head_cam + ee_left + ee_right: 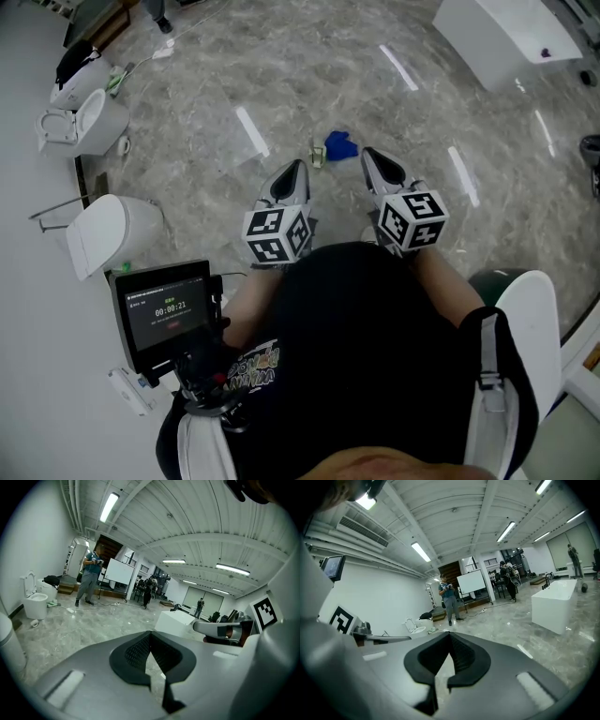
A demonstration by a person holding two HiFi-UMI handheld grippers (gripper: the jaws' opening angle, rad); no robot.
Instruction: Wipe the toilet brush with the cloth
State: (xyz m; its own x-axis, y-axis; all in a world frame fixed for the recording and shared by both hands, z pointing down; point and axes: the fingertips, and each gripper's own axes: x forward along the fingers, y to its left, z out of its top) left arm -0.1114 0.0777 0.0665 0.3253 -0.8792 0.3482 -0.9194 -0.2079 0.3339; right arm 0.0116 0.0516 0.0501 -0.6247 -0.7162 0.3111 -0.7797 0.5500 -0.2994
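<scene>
Left gripper [294, 169] & right gripper [368, 156] were held side by side in front of the person's black shirt [375, 356], both aimed out over the grey marble floor [216, 84]. The fingers [133, 658] of each were pressed together w/ nothing btwn them, so both were empty. The blue cloth [340, 145] lay crumpled on the floor just beyond the tips, nearer the right gripper, touched by neither. A small pale item [318, 155] sat just beside the cloth on its left, too small to tell if it was the brush. A white toilet [94, 117] stood by the left wall, a white tub [502, 37] at far right. A screen [167, 309] w/ a timer sat by the person's left side. Another person [89, 578] stood in the bkgd.
</scene>
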